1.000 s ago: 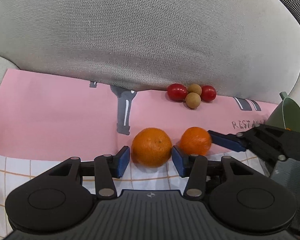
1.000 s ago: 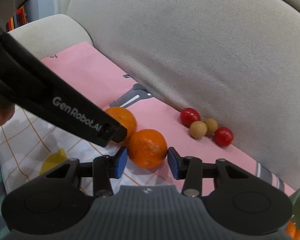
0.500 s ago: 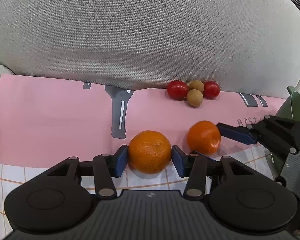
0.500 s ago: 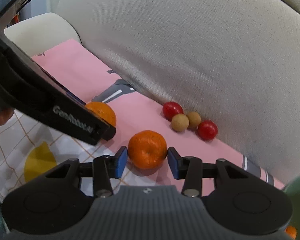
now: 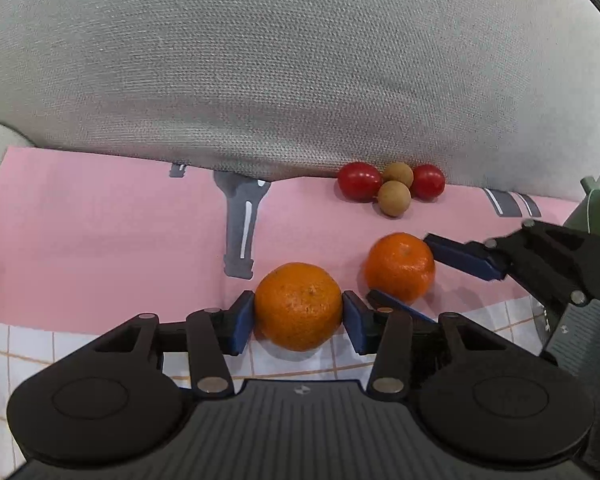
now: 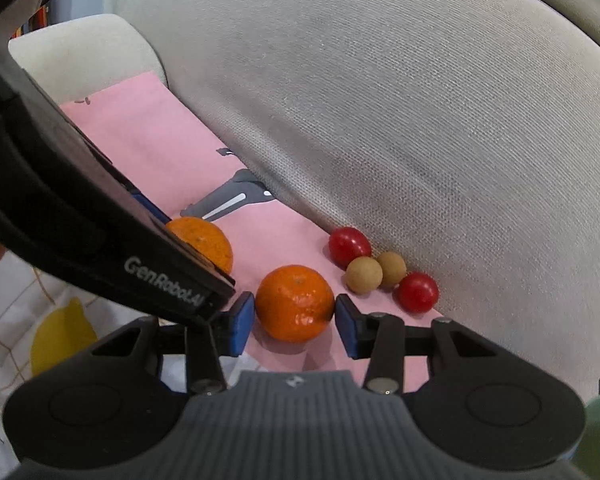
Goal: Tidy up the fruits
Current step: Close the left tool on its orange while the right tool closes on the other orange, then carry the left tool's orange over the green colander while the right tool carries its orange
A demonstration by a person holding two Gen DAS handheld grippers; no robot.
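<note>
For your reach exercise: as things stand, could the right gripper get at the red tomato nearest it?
Probably not yet: the right gripper is shut on an orange. The tomato itself lies unobstructed.

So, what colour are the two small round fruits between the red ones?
Light brown; the left wrist view shows them best.

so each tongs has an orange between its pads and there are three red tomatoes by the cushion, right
Not three. The left wrist view shows two red tomatoes by the cushion, with two brown fruits between them. Each tongs does have an orange between its pads.
</note>
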